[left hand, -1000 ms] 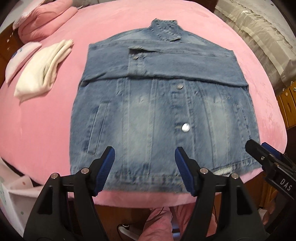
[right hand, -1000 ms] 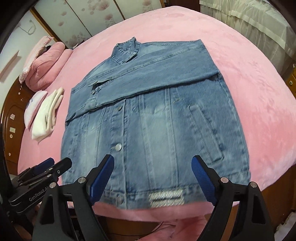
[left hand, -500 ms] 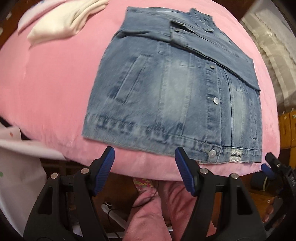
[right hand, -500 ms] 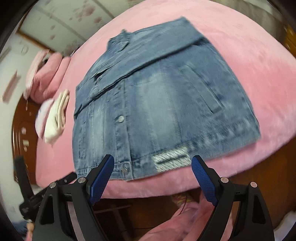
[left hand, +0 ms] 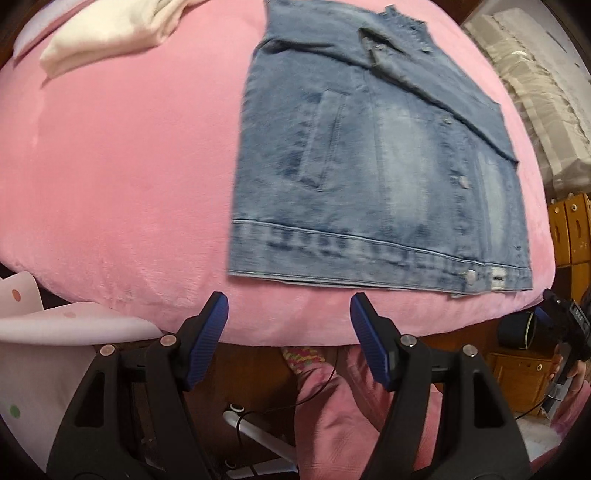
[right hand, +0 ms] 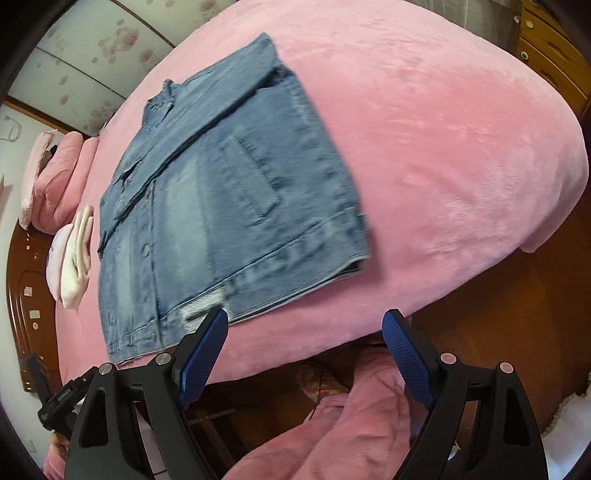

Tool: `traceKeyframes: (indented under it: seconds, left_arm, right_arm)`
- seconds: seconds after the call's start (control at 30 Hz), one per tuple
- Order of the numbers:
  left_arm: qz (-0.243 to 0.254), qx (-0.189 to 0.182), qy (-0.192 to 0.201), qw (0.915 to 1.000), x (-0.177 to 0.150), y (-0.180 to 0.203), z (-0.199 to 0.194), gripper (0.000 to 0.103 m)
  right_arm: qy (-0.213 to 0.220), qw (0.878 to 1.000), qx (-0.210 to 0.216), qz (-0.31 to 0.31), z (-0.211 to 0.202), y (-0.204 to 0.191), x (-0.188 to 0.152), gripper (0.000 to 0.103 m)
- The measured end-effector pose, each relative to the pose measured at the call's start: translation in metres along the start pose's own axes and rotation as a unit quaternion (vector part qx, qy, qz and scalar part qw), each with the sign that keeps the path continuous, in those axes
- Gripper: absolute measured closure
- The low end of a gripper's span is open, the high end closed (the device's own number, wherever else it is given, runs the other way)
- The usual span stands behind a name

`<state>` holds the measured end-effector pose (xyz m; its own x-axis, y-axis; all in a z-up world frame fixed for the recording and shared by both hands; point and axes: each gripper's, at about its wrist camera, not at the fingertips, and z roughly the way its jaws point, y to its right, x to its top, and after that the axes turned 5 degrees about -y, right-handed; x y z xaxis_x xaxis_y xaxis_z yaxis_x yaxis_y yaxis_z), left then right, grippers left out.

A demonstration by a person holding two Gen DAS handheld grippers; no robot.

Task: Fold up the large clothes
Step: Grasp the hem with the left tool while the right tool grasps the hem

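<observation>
Lying flat on pink bed (left hand: pixel 110 166), denim jacket (left hand: pixel 369 166), both grippers released, empty

Bare pink bedspread (left hand: pixel 122 166) beside denim jacket (left hand: pixel 376 166), folded cream garment (left hand: pixel 110 33) probably well clear

We see a bed with a pink plush cover (left hand: pixel 122 177); flat on it lies a blue denim jacket (left hand: pixel 373 155), hem near the edge. Far left: folded cream garment (left hand: pixel 110 29), pink pillows (right hand: pixel 55 181).
</observation>
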<state>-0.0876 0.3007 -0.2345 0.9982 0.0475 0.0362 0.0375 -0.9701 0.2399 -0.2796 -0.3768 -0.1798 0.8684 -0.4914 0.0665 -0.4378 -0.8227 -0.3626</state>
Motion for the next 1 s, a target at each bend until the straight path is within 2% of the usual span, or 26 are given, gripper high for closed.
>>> traceKeyframes:
  seconds: [0.07, 0.13, 0.27, 0.4, 0.5, 0.6, 0.63, 0.73, 0.77, 0.8, 0.87, 0.97, 1.0]
  left_arm:
    - [-0.013, -0.006, -0.013, 0.9998, 0.007, -0.010, 0.009, 0.037]
    - [-0.019, -0.003, -0.026, 0.9995, 0.013, -0.016, 0.019, 0.037]
    - [-0.025, -0.012, -0.050, 0.9984, 0.031, -0.024, 0.039, 0.037]
    - [-0.023, -0.013, -0.069, 0.9973, 0.044, -0.027, 0.057, 0.037]
    - [-0.026, -0.019, -0.083, 0.9960, 0.051, -0.028, 0.065, 0.037]
    - [-0.034, -0.029, -0.081, 0.9957, 0.053, -0.030, 0.065, 0.037]
    - [-0.041, -0.036, -0.075, 0.9957, 0.053, -0.031, 0.063, 0.037]
    - [-0.058, -0.054, -0.063, 0.9948, 0.054, -0.030, 0.059, 0.043]
    - [-0.064, -0.054, -0.056, 0.9949, 0.054, -0.029, 0.057, 0.048]
    - [-0.067, -0.054, -0.050, 0.9951, 0.054, -0.027, 0.056, 0.059]
    - [-0.078, -0.063, -0.032, 0.9944, 0.051, -0.026, 0.052, 0.073]
    - [-0.110, -0.080, -0.009, 0.9906, 0.045, -0.025, 0.042, 0.079]
    - [-0.129, -0.085, 0.001, 0.9880, 0.042, -0.026, 0.038, 0.084]
  right_arm:
    - [-0.003, 1.000, 0.009, 0.015, 0.003, 0.014, 0.006, 0.016]
    - [-0.010, 1.000, -0.001, 0.017, 0.006, 0.021, 0.012, 0.016]
    - [-0.016, 1.000, 0.017, 0.015, 0.015, 0.031, 0.020, 0.018]
    - [-0.032, 0.999, 0.029, -0.009, 0.025, 0.022, 0.030, 0.024]
    - [-0.037, 0.999, 0.019, -0.032, 0.035, 0.012, 0.037, 0.027]
    - [-0.041, 0.998, 0.010, -0.036, 0.045, 0.008, 0.046, 0.039]
    - [-0.045, 0.998, 0.012, -0.033, 0.050, 0.009, 0.050, 0.049]
    - [-0.058, 0.998, 0.011, -0.009, 0.064, 0.013, 0.057, 0.055]
    - [-0.058, 0.998, 0.014, -0.002, 0.066, 0.015, 0.058, 0.057]
    - [-0.059, 0.998, 0.018, 0.008, 0.068, 0.017, 0.059, 0.058]
    - [-0.057, 0.998, 0.028, 0.028, 0.068, 0.021, 0.061, 0.061]
    - [-0.048, 0.997, 0.029, 0.049, 0.065, 0.020, 0.060, 0.068]
    - [-0.043, 0.997, 0.028, 0.056, 0.064, 0.018, 0.058, 0.069]
